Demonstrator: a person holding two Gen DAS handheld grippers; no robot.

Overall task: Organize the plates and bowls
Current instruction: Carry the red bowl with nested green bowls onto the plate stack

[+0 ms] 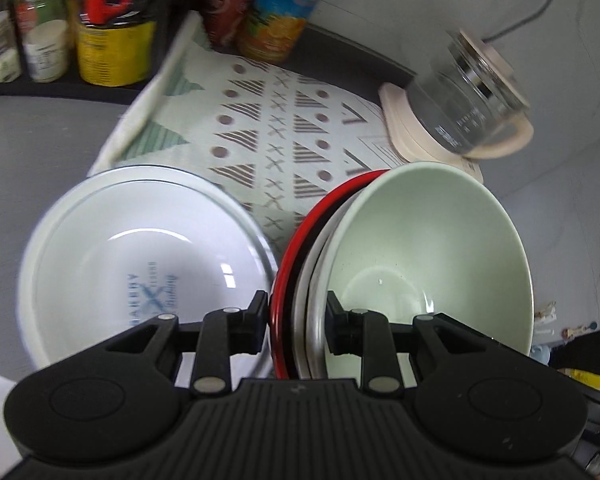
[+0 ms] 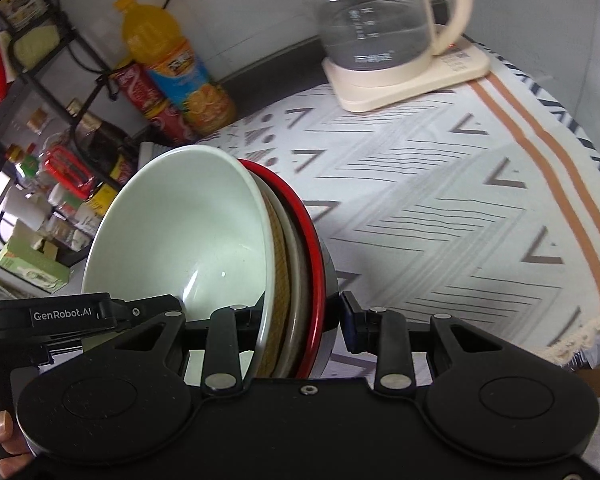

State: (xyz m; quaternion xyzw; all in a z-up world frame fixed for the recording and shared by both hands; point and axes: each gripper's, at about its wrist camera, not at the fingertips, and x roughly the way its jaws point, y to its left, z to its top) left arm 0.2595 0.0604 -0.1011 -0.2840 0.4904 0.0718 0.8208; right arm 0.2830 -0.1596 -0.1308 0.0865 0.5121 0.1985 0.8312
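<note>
A stack of a green bowl, plates and a red plate is held on edge above the cloth, pinched by both the left gripper and the right gripper. A white bowl is seen just beside it.
</note>
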